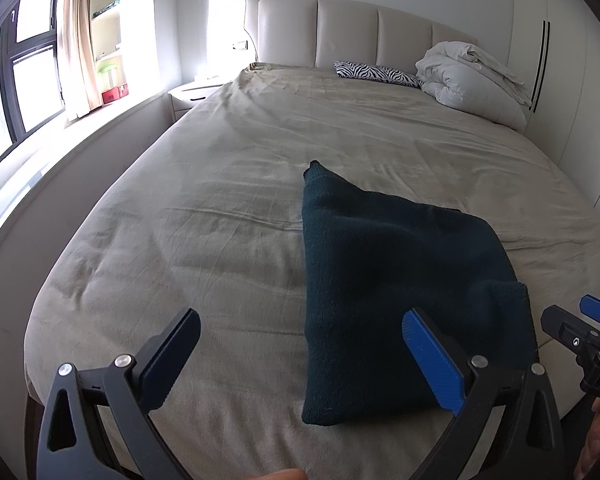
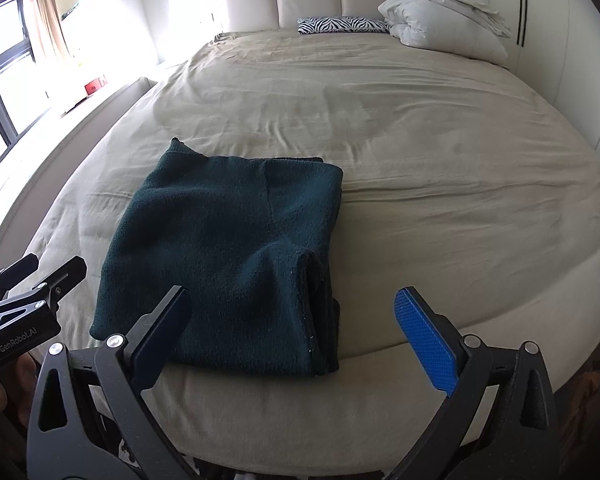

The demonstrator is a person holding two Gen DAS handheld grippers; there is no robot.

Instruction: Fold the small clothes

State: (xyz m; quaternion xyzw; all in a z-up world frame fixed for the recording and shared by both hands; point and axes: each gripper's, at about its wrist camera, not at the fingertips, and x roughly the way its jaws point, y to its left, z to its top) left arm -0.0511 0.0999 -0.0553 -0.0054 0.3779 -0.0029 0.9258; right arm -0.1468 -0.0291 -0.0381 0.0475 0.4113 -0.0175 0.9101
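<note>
Already folded into a thick rectangle, the sweater (image 2: 228, 256) lies near the bed's (image 2: 420, 140) foot edge. Both grippers, left (image 1: 300, 364) and right (image 2: 296, 336), hover just short of it, fingers spread wide and empty, probably freed to check the fold.

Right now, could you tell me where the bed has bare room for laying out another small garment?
The bed sheet is bare right of the folded dark green garment, and between it and the headboard. In the far right corner, the zebra-print pillow and bundled white duvet crowd it.
</note>
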